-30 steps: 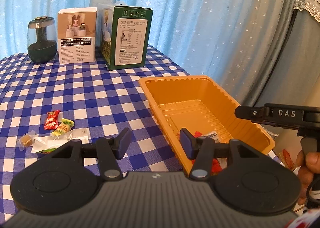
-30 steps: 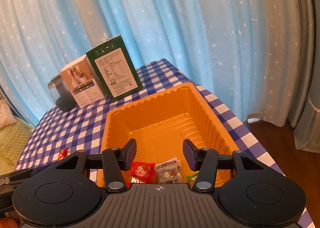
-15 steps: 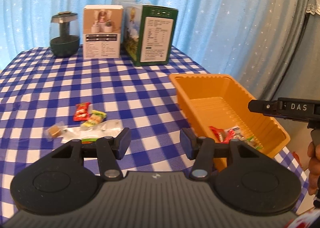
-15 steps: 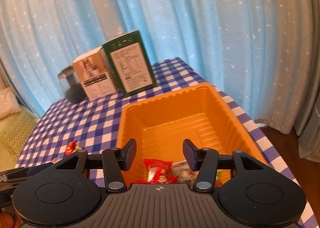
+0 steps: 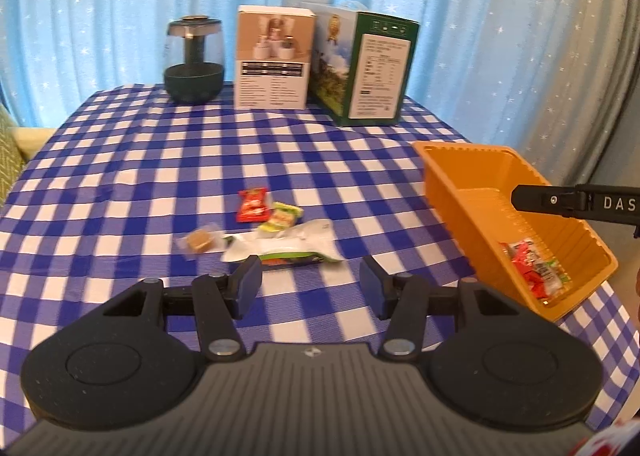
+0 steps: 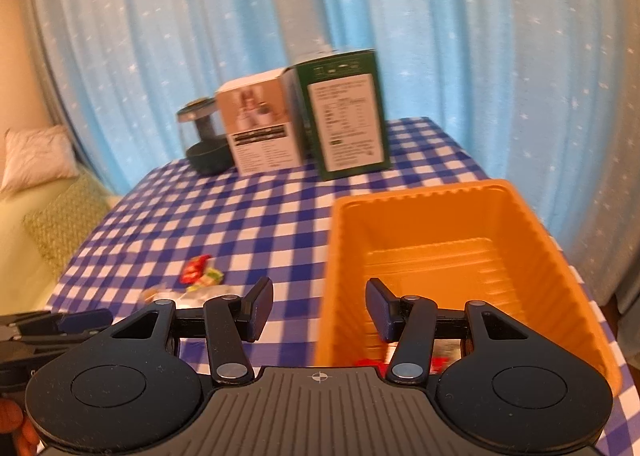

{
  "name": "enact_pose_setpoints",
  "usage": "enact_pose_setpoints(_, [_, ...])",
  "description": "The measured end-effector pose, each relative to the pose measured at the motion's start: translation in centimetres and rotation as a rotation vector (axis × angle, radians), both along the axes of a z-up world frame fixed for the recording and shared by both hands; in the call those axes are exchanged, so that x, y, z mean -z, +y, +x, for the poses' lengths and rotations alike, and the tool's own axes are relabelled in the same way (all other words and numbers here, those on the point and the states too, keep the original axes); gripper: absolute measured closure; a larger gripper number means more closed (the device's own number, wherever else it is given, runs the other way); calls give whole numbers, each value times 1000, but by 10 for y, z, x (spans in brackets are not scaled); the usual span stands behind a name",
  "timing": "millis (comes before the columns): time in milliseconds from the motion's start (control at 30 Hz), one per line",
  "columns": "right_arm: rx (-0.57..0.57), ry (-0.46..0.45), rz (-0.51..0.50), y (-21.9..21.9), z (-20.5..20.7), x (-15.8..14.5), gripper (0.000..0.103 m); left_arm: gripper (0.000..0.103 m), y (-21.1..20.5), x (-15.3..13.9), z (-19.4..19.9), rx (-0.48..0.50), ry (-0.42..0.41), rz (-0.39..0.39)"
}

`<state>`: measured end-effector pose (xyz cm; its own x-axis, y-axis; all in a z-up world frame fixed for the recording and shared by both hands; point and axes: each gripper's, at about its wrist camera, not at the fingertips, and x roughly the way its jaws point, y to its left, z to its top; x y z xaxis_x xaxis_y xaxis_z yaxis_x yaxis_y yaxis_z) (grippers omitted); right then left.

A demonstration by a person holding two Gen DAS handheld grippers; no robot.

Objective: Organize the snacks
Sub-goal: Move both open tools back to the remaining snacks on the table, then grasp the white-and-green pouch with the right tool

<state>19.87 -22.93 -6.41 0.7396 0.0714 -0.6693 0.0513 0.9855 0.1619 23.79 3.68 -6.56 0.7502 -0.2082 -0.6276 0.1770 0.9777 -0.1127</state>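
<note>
Several wrapped snacks lie in a cluster on the blue checked tablecloth: a red packet (image 5: 251,204), a yellow-green candy (image 5: 280,218), a small brown cube in clear wrap (image 5: 199,240) and a long white and green bar (image 5: 284,247). My left gripper (image 5: 310,286) hangs open just short of that bar, nothing between its fingers. An orange tray (image 5: 442,191) sits at the table's right edge with several red and green packets (image 5: 534,262) in its near corner. My right gripper (image 6: 319,308) is open and empty over the tray's left wall (image 6: 330,276); the same snack cluster (image 6: 198,274) lies to its left.
At the back of the table stand a dark glass jar (image 5: 194,59), a white box (image 5: 274,61) and a green box (image 5: 366,69). Blue starred curtains hang behind. A green cushioned seat with a white pillow (image 6: 36,155) is left of the table. The table edge runs right beside the tray.
Both grippers have swung left. The left view's tray has slid to the right edge and the loose snacks now sit centred ahead. The right gripper has gone from over the tray's middle to its left wall.
</note>
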Motion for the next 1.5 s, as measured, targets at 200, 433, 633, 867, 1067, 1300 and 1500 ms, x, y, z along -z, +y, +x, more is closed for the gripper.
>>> enact_pose_setpoints(200, [-115, 2, -38, 30, 8, 7, 51, 53, 21, 2, -6, -33, 13, 29])
enact_pose_setpoints(433, [-296, 18, -101, 70, 18, 20, 51, 53, 41, 1, -8, -27, 35, 74])
enact_pose_setpoints(633, [-415, 41, -156, 98, 32, 40, 51, 53, 54, 5, 1, -15, 48, 103])
enact_pose_setpoints(867, [-470, 120, -153, 118, 66, 69, 51, 53, 79, 14, 18, -70, 96, 7])
enact_pose_setpoints(1067, [-448, 203, -116, 116, 97, 95, 51, 53, 94, 14, 29, -123, 90, -1])
enact_pose_setpoints(1300, [-493, 228, -53, 114, 112, 112, 51, 53, 103, 16, 34, -152, 97, -15])
enact_pose_setpoints(1500, [-524, 288, -8, 119, 109, 111, 51, 53, 101, 17, 34, -148, 101, -12])
